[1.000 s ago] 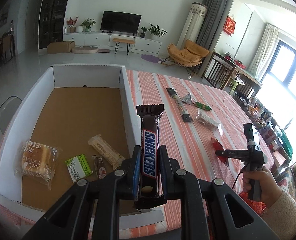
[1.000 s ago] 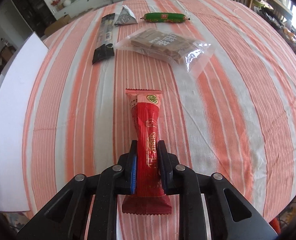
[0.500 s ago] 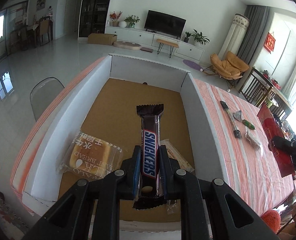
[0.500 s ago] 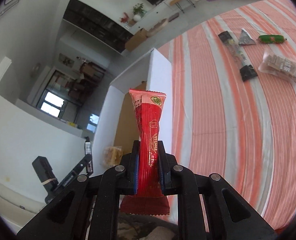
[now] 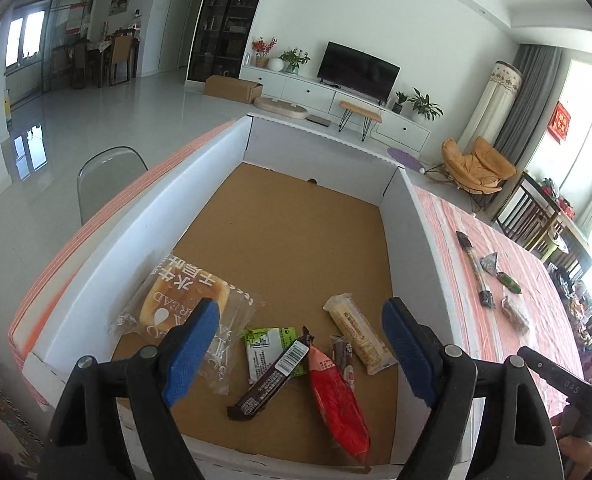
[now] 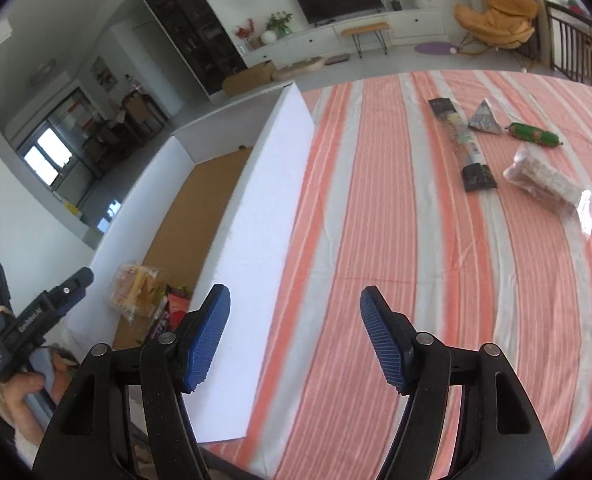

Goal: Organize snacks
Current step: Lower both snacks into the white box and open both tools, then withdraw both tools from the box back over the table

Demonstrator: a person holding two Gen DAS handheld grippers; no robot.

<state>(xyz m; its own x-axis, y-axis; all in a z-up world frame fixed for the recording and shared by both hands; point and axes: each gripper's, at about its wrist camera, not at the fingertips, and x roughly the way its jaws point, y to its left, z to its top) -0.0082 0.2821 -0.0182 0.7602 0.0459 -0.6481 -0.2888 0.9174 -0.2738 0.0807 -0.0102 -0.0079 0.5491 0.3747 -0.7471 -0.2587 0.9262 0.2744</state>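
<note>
Tongs of the left hand (image 5: pixel 300 344) stand wide apart in the left wrist view and hold nothing; they hang above the near part of a white box (image 5: pixel 428 240) with a brown cardboard floor. Inside the box, near the front wall, lie several snacks: a bread packet (image 5: pixel 175 304) at the left, a small green packet (image 5: pixel 269 340), a dark chocolate bar (image 5: pixel 273 376) that lies with its barcode side up, a red snack bar (image 5: pixel 338 400) just beside it on the right, and a pale long biscuit packet (image 5: pixel 358 332) farther right. On the striped counter (image 5: pixel 536 280) right of the box, four more snacks lie far away.

Right wrist view: the right tongs (image 6: pixel 296 340) are also wide and empty, above the near right wall of the box (image 6: pixel 263 208). On the counter (image 6: pixel 376 240), far right, lie a long dark packet (image 6: pixel 462 144), a grey triangle packet (image 6: pixel 484 120), a green sausage (image 6: pixel 534 134) and a clear bag of biscuits (image 6: pixel 544 180), all well apart from the box.
</note>
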